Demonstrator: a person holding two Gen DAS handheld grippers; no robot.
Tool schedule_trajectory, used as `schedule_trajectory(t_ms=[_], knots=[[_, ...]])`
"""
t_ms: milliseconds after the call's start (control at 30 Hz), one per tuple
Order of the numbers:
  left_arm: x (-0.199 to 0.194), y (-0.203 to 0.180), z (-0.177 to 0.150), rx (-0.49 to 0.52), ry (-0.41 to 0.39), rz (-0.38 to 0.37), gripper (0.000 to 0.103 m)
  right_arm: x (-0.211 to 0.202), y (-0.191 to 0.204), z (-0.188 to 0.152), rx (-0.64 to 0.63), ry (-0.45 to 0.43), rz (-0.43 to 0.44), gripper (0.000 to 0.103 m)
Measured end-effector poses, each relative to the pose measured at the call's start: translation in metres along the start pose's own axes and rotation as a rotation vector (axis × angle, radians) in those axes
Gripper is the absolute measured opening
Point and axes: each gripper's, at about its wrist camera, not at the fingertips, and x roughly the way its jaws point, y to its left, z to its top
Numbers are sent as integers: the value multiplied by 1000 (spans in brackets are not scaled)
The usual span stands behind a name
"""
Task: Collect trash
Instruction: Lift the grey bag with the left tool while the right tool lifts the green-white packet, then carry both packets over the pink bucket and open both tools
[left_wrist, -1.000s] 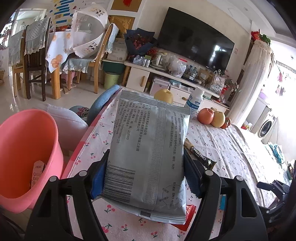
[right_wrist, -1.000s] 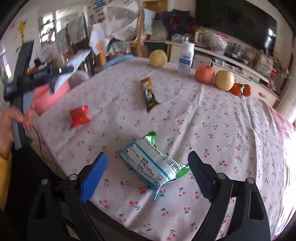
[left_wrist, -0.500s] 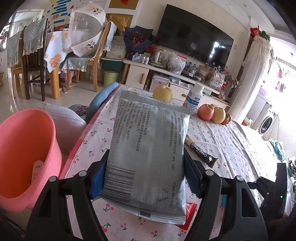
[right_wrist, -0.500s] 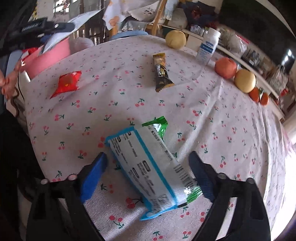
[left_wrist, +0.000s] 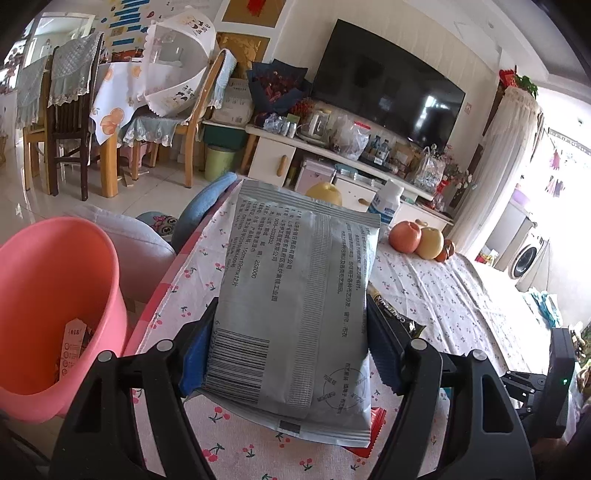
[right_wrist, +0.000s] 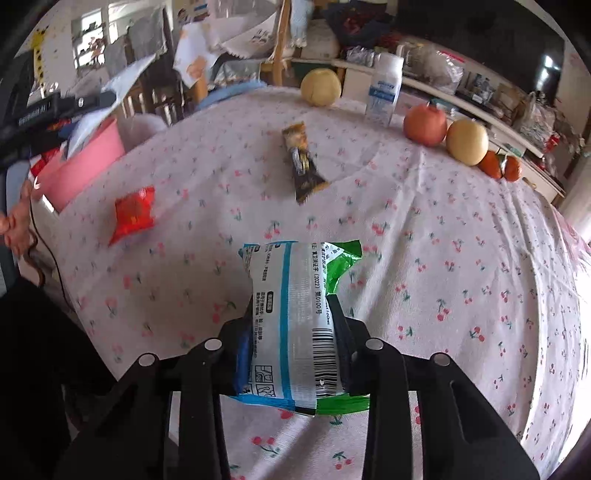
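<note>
My left gripper (left_wrist: 291, 332) is shut on a large grey packet (left_wrist: 295, 291) and holds it above the table's left edge, beside the pink bin (left_wrist: 55, 306). My right gripper (right_wrist: 291, 325) is shut on a white, blue and green wrapper (right_wrist: 295, 314), held just over the cherry-print tablecloth (right_wrist: 443, 229). A red wrapper (right_wrist: 133, 214) and a dark snack bar wrapper (right_wrist: 303, 162) lie on the cloth farther out. The bin also shows in the right wrist view (right_wrist: 81, 162), with the left gripper (right_wrist: 55, 110) above it.
Fruit (right_wrist: 424, 123), a yellow pear (right_wrist: 320, 88) and a white bottle (right_wrist: 384, 88) stand at the table's far side. A cushioned seat (left_wrist: 140, 243) sits beside the bin. A TV stand (left_wrist: 332, 155) and dining chairs (left_wrist: 70, 110) are beyond.
My right gripper has closed on the white and green wrapper, which lay loose between open fingers before, and turned it lengthwise. My left gripper still holds the grey packet, barely moved.
</note>
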Motion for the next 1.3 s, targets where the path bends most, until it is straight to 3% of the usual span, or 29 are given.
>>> schedule_trajectory(t_ms=[333,700,933,1133,1300], knots=[[-24,21,8,-74,-84,17,73,-25,57,54,-16,-119,101,37],[-60,91,16,-188,-190,258,73,-23,157,150,-43,-200,365,37],[-67,144,17,-273,-173,446,73,9,222,195,-71,-178,461,37],[-67,176,19,-346,-135,512,74,42,268,221,-94,-143,502,37],[-64,195,15,-390,-88,550,77,64,285,229,-89,-126,503,38]])
